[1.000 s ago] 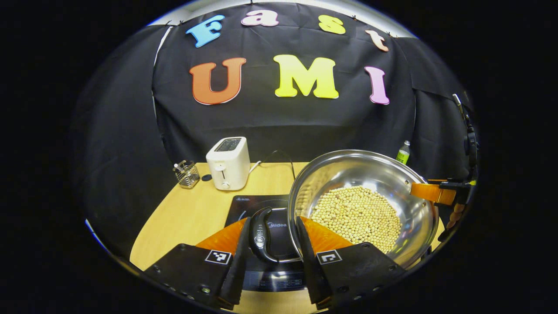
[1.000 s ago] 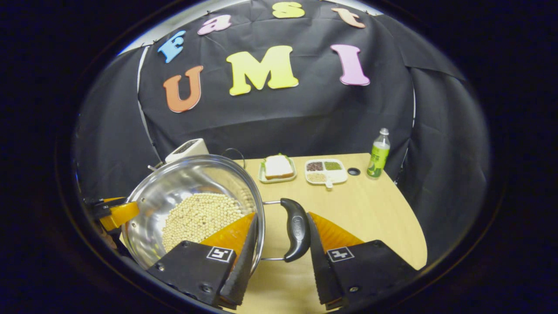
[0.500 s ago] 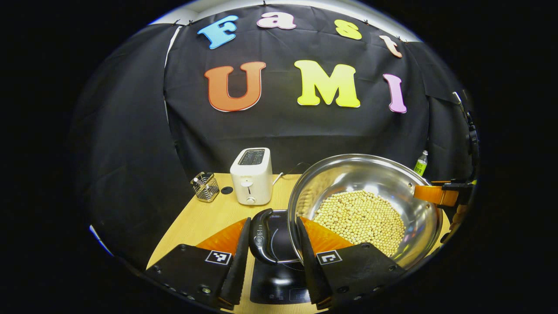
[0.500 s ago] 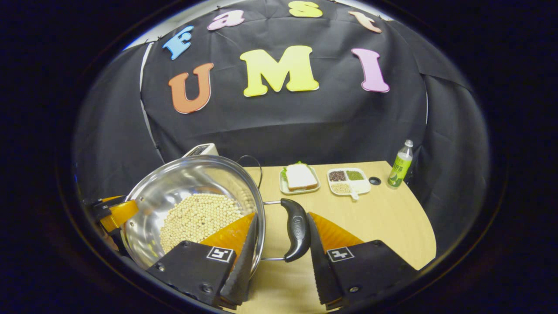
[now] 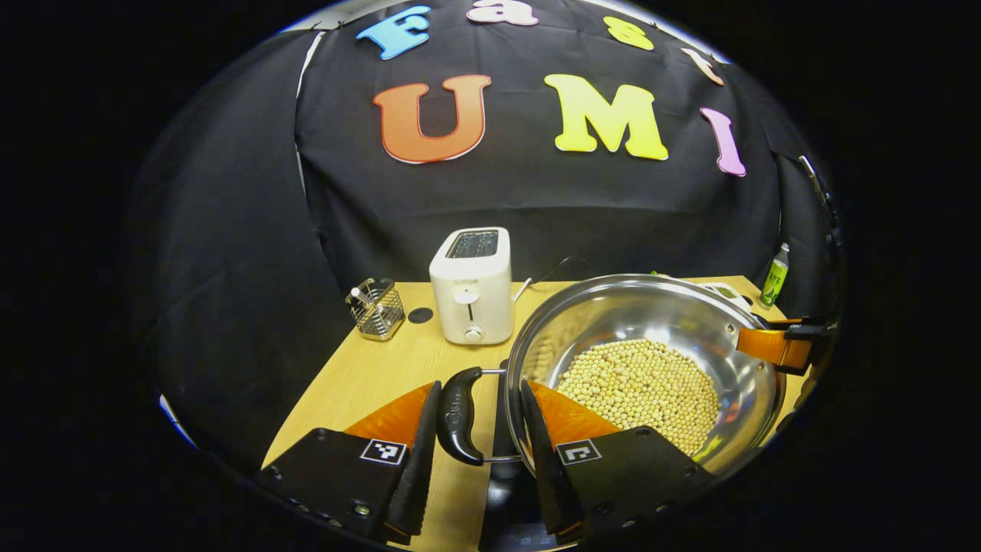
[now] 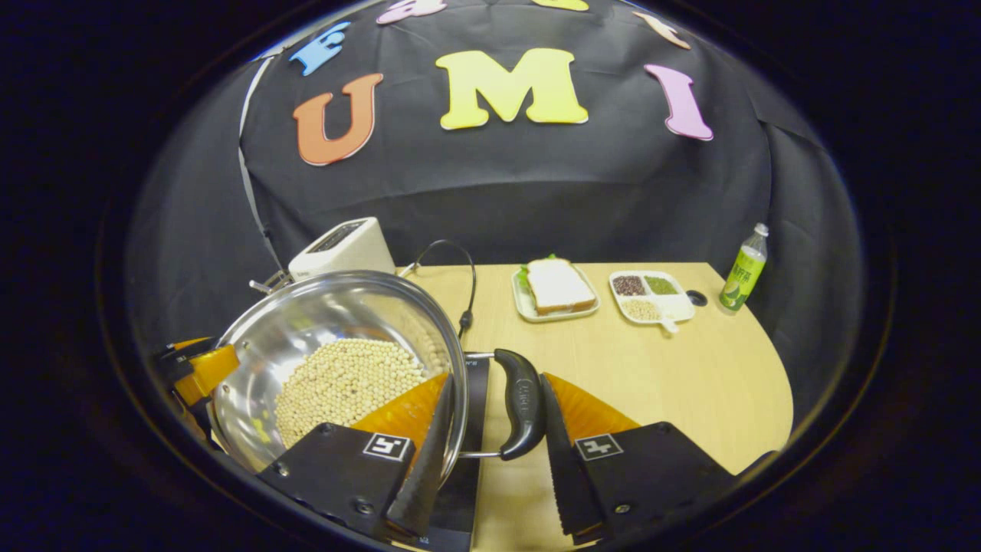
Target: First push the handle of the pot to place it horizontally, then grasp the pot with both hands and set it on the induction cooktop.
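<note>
A: Left hand-held gripper [image 5: 475, 441]?
B: Fingers part open, straddling the pot's black left handle [image 5: 458, 415]. One finger touches it, the other sits inside the rim. Both pressing? Cannot tell.

A: Right hand-held gripper [image 6: 494, 445]?
B: Same. The right handle [image 6: 521, 402] lies between its fingers, against the outer one. Grip unclear.

A: Pot [image 5: 651, 322]?
B: Steel, soybeans [image 5: 640, 381] inside, spanning both grippers. The black induction cooktop [image 6: 467, 429] shows under its edge, on the desk [image 6: 674, 376]. Touching it? Cannot tell.

A: Ahead of left?
B: Toaster [image 5: 471, 285], wire basket [image 5: 375, 308].

A: Ahead of right?
B: Sandwich plate [image 6: 557, 287], divided tray [image 6: 651, 295], green bottle [image 6: 742, 270].
</note>
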Demonstrator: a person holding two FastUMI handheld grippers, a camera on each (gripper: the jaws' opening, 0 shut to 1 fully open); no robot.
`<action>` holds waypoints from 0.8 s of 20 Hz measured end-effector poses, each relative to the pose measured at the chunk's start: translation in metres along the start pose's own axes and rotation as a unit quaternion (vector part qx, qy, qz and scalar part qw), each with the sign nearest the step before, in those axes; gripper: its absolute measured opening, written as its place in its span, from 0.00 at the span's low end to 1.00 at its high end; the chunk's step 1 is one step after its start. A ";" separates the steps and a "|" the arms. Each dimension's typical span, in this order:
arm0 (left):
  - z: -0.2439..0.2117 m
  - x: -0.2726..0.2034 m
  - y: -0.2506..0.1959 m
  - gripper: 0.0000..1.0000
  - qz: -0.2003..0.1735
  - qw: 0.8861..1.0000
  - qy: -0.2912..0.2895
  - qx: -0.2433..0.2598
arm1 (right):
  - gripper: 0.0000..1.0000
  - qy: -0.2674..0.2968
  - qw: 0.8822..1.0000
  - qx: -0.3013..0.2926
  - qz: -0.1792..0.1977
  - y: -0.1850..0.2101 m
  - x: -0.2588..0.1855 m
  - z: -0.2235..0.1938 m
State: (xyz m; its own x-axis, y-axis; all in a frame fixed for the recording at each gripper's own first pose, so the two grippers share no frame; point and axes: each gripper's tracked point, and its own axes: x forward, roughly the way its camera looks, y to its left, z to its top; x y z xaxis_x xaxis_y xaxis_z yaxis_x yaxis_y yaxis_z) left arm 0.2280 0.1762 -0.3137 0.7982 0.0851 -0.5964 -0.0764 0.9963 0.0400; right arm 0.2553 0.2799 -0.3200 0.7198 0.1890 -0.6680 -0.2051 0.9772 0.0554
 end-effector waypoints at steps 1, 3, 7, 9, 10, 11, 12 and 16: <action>-0.006 0.007 0.002 0.57 0.000 1.000 0.003 -0.001 | 0.64 -0.001 1.000 -0.006 -0.004 0.001 0.005 -0.003; -0.017 0.019 0.003 0.57 0.000 1.000 0.011 -0.007 | 0.64 -0.005 1.000 -0.007 -0.009 0.002 0.016 -0.009; -0.036 0.034 0.000 0.56 0.000 1.000 0.013 -0.003 | 0.64 -0.026 0.999 -0.010 -0.016 0.000 0.029 -0.024; -0.034 0.044 0.002 0.57 0.000 1.000 -0.001 0.001 | 0.63 -0.034 0.999 -0.021 -0.026 -0.001 0.030 -0.027; -0.033 0.044 0.004 0.57 0.001 1.000 -0.004 -0.002 | 0.64 -0.027 0.999 -0.020 -0.026 0.000 0.036 -0.029; -0.035 0.043 0.004 0.57 0.002 1.000 0.001 -0.004 | 0.65 -0.032 0.999 -0.015 -0.024 0.001 0.034 -0.028; -0.034 0.042 0.003 0.57 0.002 1.000 -0.001 -0.004 | 0.65 -0.033 0.999 -0.013 -0.023 0.001 0.035 -0.028; -0.034 0.042 0.003 0.57 0.000 1.000 -0.006 -0.009 | 0.64 -0.033 0.999 -0.016 -0.025 0.000 0.035 -0.028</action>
State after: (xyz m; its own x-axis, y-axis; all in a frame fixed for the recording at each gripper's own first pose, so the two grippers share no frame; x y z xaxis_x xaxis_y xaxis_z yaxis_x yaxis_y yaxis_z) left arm 0.2411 0.1821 -0.3658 0.8051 0.0853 -0.5870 -0.0870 0.9959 0.0254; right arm 0.2621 0.2843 -0.3640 0.7714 0.1470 -0.6192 -0.1876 0.9822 -0.0005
